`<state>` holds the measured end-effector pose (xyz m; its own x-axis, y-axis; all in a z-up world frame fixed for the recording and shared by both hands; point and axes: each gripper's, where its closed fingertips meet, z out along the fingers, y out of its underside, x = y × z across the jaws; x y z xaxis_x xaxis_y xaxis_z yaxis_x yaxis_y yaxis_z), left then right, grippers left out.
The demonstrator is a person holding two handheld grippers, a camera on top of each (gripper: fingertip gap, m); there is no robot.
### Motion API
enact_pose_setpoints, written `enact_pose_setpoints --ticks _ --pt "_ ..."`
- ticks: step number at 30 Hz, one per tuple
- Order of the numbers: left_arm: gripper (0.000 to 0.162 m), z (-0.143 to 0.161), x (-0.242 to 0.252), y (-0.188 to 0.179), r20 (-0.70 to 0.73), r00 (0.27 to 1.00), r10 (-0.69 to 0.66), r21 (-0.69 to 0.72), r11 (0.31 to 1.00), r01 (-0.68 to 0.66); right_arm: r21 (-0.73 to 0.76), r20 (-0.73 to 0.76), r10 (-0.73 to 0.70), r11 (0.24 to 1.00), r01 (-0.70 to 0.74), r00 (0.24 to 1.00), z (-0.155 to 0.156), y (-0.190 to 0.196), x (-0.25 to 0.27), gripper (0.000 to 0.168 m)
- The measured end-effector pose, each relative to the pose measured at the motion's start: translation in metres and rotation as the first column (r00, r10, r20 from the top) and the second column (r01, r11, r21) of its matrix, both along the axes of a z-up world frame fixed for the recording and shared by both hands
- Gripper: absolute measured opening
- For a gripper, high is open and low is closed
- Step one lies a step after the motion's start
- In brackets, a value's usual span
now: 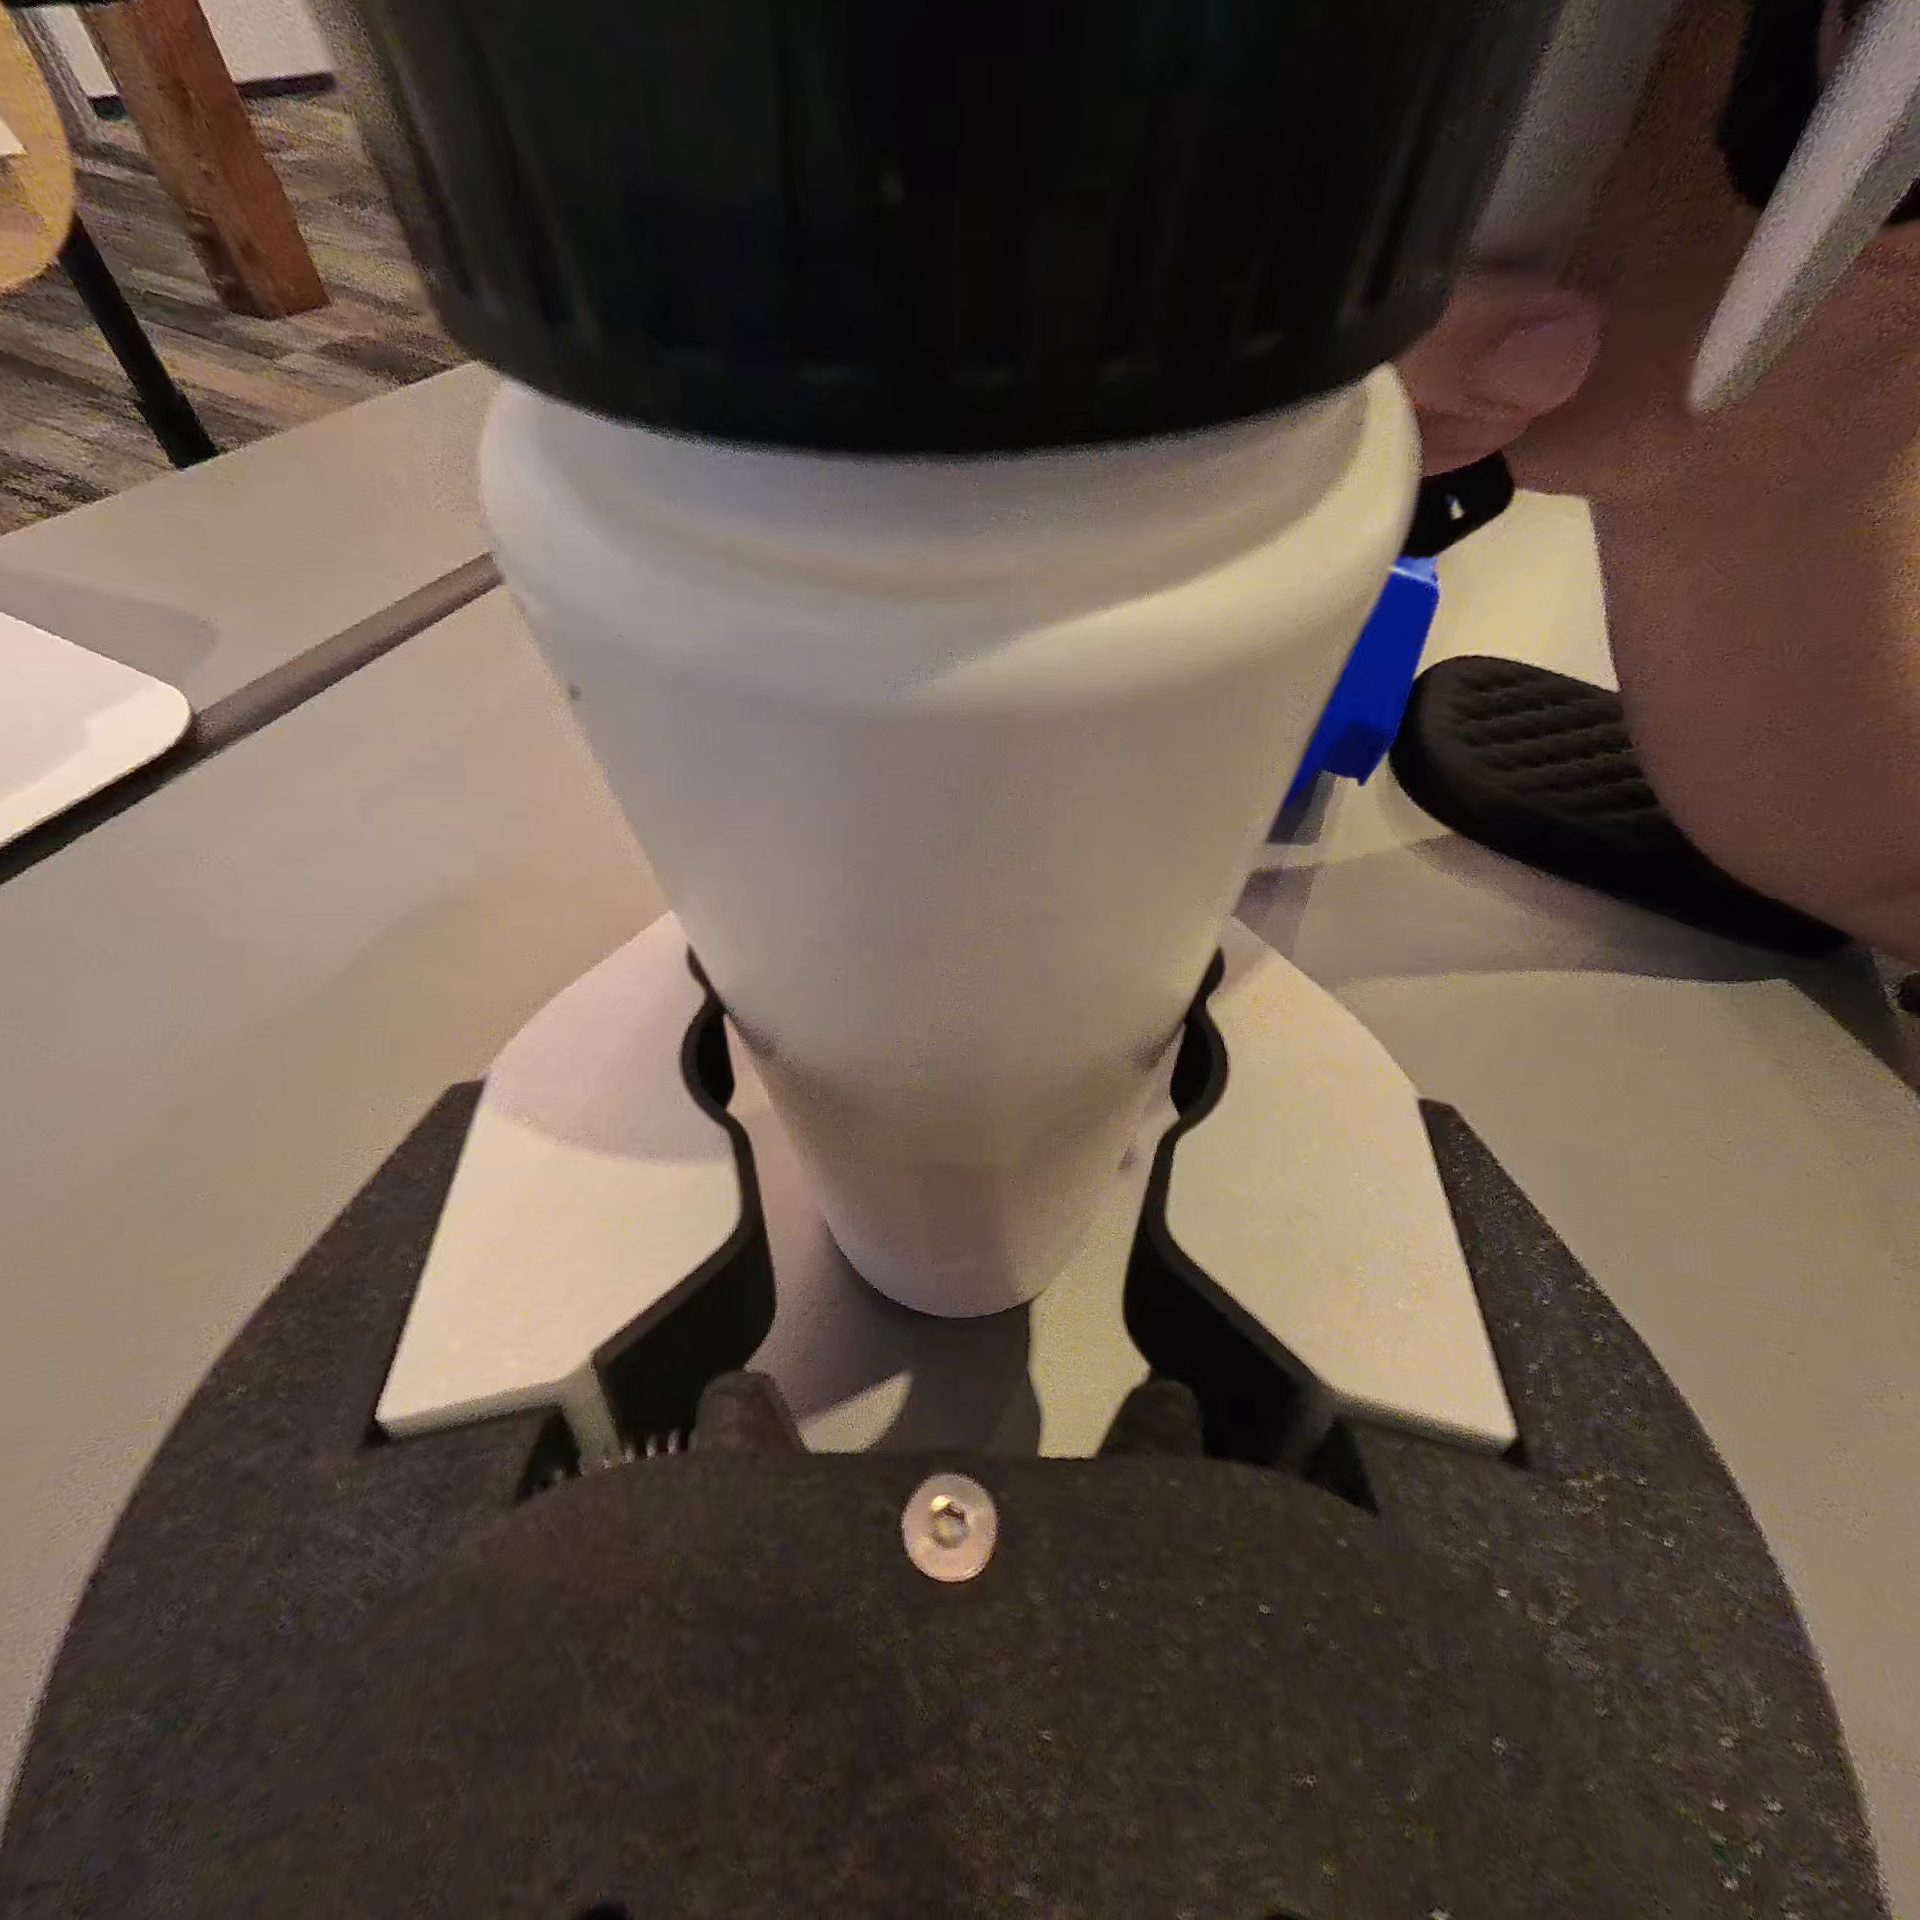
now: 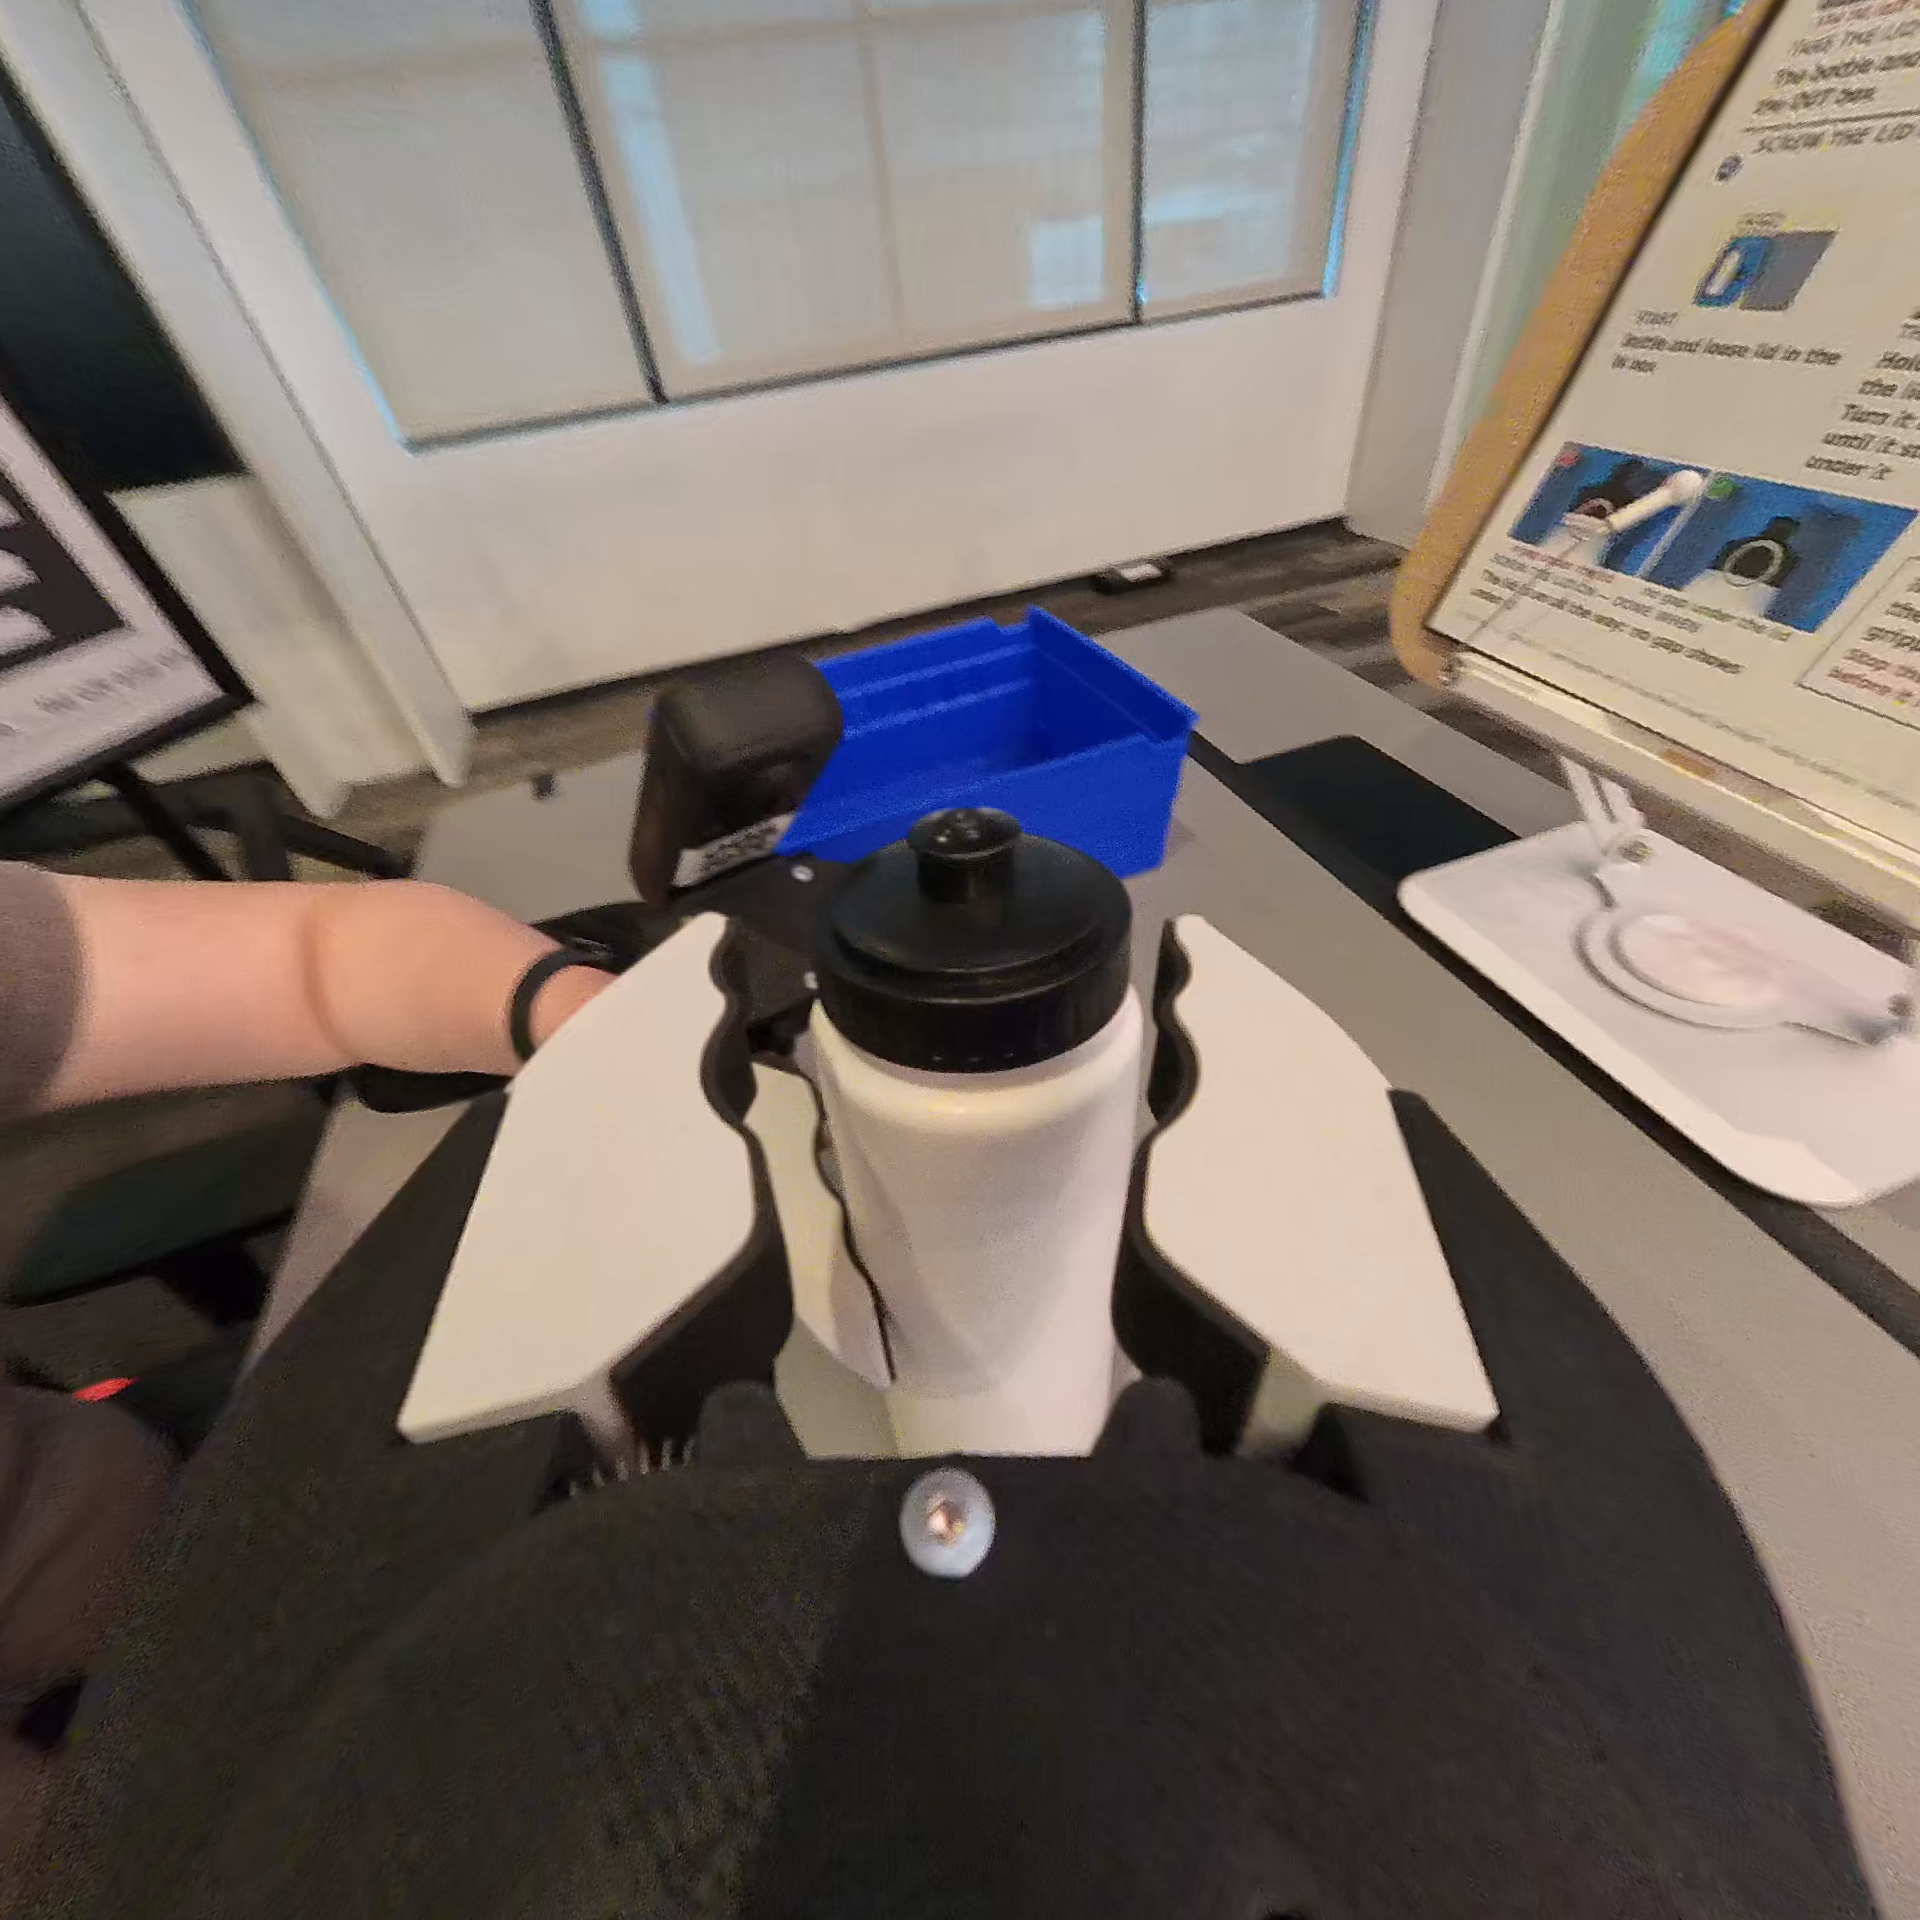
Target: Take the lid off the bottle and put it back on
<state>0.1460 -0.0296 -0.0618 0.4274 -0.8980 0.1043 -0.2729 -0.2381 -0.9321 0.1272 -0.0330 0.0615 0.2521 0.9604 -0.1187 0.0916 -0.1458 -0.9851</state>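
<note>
A white bottle [image 1: 935, 790] with a black screw lid [image 1: 935, 208] stands upright on the grey table [image 1: 260, 987]. My left gripper [image 1: 956, 987] is shut on the bottle's body, with both fingers pressed against its sides. In the right wrist view the bottle [image 2: 977, 1195] and its lid [image 2: 971, 956] stand between the fingers of my right gripper [image 2: 948, 935]. That gripper is open, its tips level with the lid, with a gap on the left side. A white finger [image 2: 842, 1247] of the left gripper shows against the bottle there.
A blue bin [image 2: 997, 748] sits on the table behind the bottle. A white stand [image 2: 1683, 997] holding a board with an instruction sheet is at the right. A person's forearm [image 2: 260, 987] reaches in from the left. A black pad [image 1: 1538, 769] lies on the table.
</note>
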Motion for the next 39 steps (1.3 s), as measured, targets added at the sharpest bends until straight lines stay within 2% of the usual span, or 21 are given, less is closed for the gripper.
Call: enact_pose_setpoints --ticks 4,9,12,17,19,21,24,26,29,32,36,39 --pt "0.084 -0.001 0.002 -0.001 -0.021 0.999 -0.026 0.037 0.999 0.027 0.003 0.042 0.099 0.995 -0.099 0.994 -0.01 -0.008 -0.003 0.078" --pt "0.085 -0.004 0.005 -0.005 -0.09 0.996 -0.024 0.124 0.992 0.035 0.087 0.17 0.055 0.994 -0.07 0.984 -0.027 -0.008 -0.012 0.075" --pt "0.084 -0.003 -0.001 0.002 -0.098 0.995 0.036 0.138 0.99 -0.022 0.102 0.157 -0.036 0.995 0.02 0.987 -0.027 -0.001 -0.016 0.075" --pt "0.084 -0.004 -0.011 0.014 -0.098 0.979 0.178 0.113 0.98 -0.166 0.092 0.071 -0.285 0.956 0.278 0.956 -0.026 0.013 -0.023 0.075" --pt "0.085 -0.004 -0.012 0.012 -0.108 0.979 0.171 0.108 0.981 -0.16 0.118 0.084 -0.311 0.947 0.3 0.947 -0.025 0.012 -0.023 0.075" --pt "0.085 -0.004 -0.011 0.012 -0.098 0.984 0.148 0.112 0.984 -0.137 0.136 0.126 -0.27 0.958 0.253 0.955 -0.027 0.011 -0.023 0.075" --pt "0.084 -0.004 -0.006 0.007 -0.095 0.993 0.064 0.11 0.993 -0.053 0.14 0.189 -0.09 0.988 0.064 0.978 -0.029 0.001 -0.019 0.082" --pt "0.085 -0.004 -0.002 0.002 -0.089 0.996 0.006 0.11 0.994 0.003 0.146 0.171 0.004 0.989 -0.03 0.985 -0.024 -0.006 -0.014 0.083" --pt "0.085 -0.004 0.002 -0.003 -0.088 0.995 -0.047 0.11 0.992 0.057 0.152 0.122 0.072 0.984 -0.091 0.99 -0.017 -0.011 -0.009 0.08" --pt "0.085 -0.004 0.004 -0.006 -0.089 0.994 -0.066 0.109 0.991 0.075 0.133 0.12 0.068 0.988 -0.083 0.99 -0.018 -0.008 -0.008 0.071" --pt "0.084 -0.005 -0.001 0.001 -0.107 0.994 0.024 0.104 0.995 -0.013 0.114 0.125 -0.022 0.993 0.008 0.992 -0.019 -0.001 -0.01 0.07" --pt "0.084 -0.005 -0.009 0.01 -0.122 0.982 0.143 0.086 0.987 -0.133 0.078 0.11 -0.198 0.979 0.19 0.974 -0.019 0.008 -0.015 0.071"
